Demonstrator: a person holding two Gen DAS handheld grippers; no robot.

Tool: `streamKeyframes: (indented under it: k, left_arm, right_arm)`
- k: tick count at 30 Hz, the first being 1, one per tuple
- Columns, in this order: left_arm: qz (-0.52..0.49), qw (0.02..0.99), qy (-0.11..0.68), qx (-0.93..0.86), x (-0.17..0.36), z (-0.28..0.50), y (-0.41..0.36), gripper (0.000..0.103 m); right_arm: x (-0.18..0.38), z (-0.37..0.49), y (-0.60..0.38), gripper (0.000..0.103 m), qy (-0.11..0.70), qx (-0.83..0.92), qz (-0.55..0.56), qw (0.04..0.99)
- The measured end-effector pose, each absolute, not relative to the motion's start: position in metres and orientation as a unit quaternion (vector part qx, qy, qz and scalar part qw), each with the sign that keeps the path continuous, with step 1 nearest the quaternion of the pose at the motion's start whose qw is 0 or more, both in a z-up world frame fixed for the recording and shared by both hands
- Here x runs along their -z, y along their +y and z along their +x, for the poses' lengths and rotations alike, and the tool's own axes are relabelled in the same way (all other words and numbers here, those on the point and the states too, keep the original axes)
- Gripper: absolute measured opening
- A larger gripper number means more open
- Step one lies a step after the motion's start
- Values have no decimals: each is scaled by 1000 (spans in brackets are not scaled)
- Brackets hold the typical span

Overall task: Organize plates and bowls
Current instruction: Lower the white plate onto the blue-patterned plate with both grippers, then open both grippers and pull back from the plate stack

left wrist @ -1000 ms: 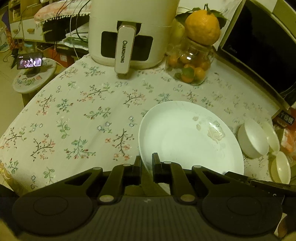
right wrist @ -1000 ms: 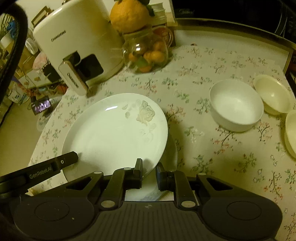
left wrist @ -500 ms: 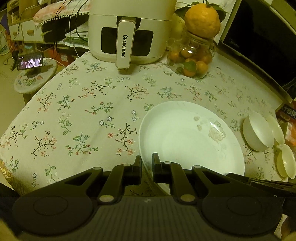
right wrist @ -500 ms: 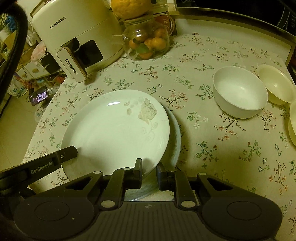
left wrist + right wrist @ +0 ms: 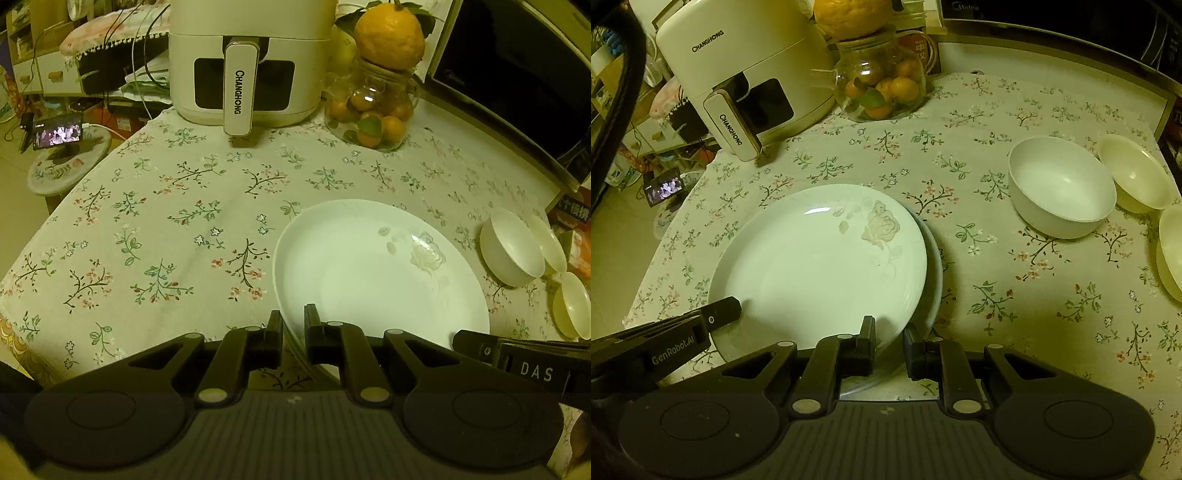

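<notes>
Near the desk's (image 5: 155,221) front edge, our left gripper (image 5: 293,332) clamps the rose plate's (image 5: 820,258) rim. Our right gripper (image 5: 889,345) clamps that rim too, above a second plate (image 5: 934,273).

Rose-printed white plate (image 5: 820,266) atop another plate (image 5: 932,266); three bowls (image 5: 1060,186) apart.

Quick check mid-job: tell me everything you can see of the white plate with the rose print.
The rose plate is a glossy white, ceramic-looking dinner plate with a faint pink rose print near its far rim. It sits offset on a second plate on the floral tablecloth. The left tongs and right tongs pinch its near rim.
</notes>
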State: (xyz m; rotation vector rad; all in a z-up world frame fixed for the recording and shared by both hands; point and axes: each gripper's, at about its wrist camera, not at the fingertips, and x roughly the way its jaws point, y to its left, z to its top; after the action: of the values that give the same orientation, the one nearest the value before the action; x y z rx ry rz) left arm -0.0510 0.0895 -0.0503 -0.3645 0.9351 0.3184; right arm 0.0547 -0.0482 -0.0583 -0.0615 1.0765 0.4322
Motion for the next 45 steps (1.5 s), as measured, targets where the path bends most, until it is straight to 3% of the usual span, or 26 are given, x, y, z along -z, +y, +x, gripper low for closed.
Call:
streamKeyframes:
  k: [15,45]
  left_arm:
    - [-168,865,448,-151,53,-52,85,10]
    - [-58,883,436,-166,59,-58,55,11]
  right_arm:
    - [58,54,-47,16,503,-201,-48,839]
    - [63,51,-43,16,493,-190,-83,845]
